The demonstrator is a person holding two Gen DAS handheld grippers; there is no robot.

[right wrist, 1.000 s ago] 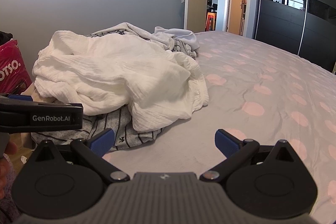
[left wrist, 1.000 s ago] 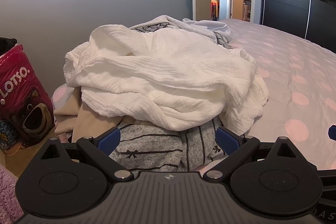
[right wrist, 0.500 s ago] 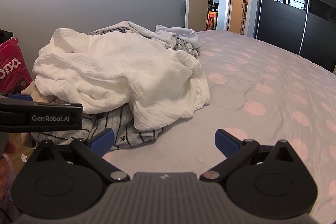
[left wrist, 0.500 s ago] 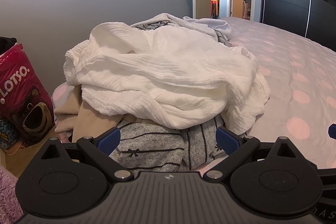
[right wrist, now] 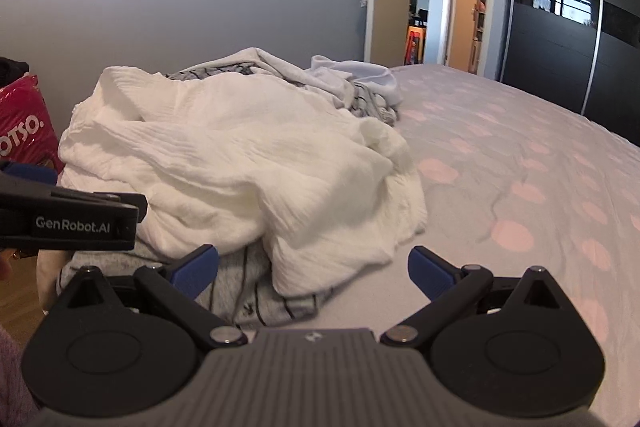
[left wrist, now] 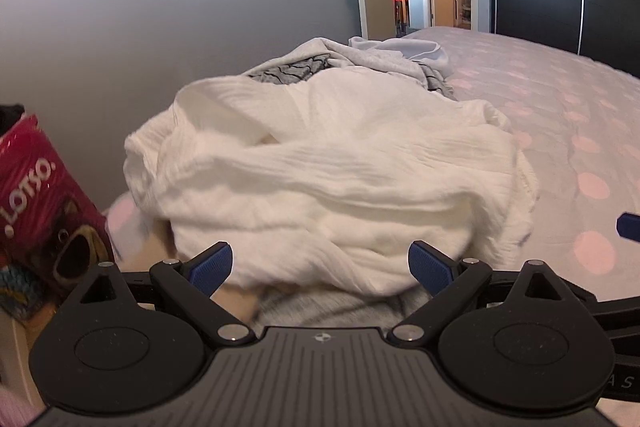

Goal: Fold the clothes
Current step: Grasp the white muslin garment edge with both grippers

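A heap of clothes lies on the bed's left side. A crinkled white garment (left wrist: 320, 179) tops it, also in the right wrist view (right wrist: 240, 163). A grey striped garment (right wrist: 256, 291) sticks out underneath at the front. A pale grey garment (left wrist: 400, 53) lies at the back. My left gripper (left wrist: 320, 263) is open, its blue fingertips right at the white garment's front edge, holding nothing. My right gripper (right wrist: 314, 267) is open and empty, just before the white and grey garments' lower right corner. The left gripper's body (right wrist: 72, 223) shows at the left of the right wrist view.
The bed (right wrist: 520, 167) has a grey sheet with pink dots and stretches to the right. A red Lotso bag (left wrist: 36, 211) stands on the floor at the left. A grey wall, an open door (right wrist: 384, 19) and dark wardrobe (right wrist: 560, 39) lie behind.
Both grippers have moved forward to the heap. The left one now reaches the white garment's front edge; the grey striped garment is mostly hidden beneath it. Both stay open.
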